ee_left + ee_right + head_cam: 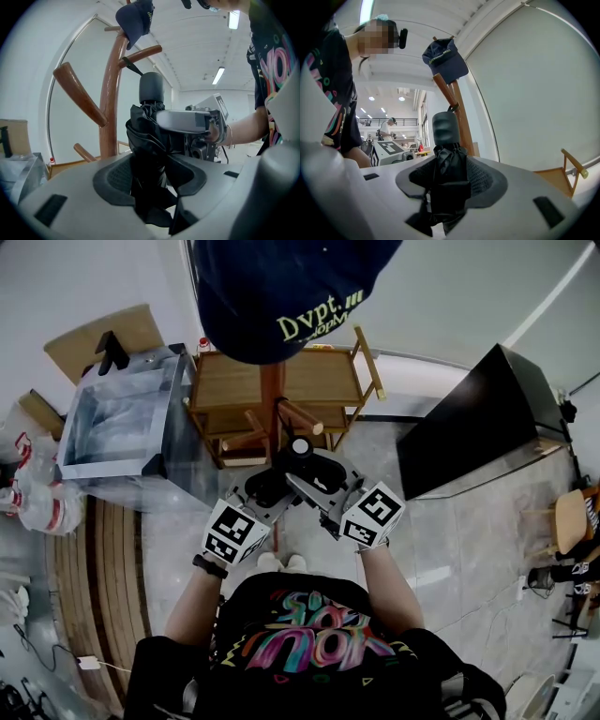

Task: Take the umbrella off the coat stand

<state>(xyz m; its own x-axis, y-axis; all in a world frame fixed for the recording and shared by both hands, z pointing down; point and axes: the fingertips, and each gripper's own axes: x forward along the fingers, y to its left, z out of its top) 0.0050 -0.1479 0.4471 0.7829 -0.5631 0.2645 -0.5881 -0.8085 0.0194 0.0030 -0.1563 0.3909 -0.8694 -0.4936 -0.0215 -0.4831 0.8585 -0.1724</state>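
Head view looks steeply down; both gripper views face the umbrella [147, 136] closely from opposite sides

A large lab hall: ceiling strip lights [219, 75], a mezzanine railing [401, 122], another worker [387, 127].

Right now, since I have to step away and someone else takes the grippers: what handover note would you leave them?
Left gripper: shut on the folded umbrella, below its handle.
Right gripper: shut on the same umbrella from the other side.
Umbrella: upright beside the coat stand, strap seemingly looped over a peg.
Done: both grips made.
To do: lift the strap clear of the peg, carry the umbrella away. Leave the cap on top alone.
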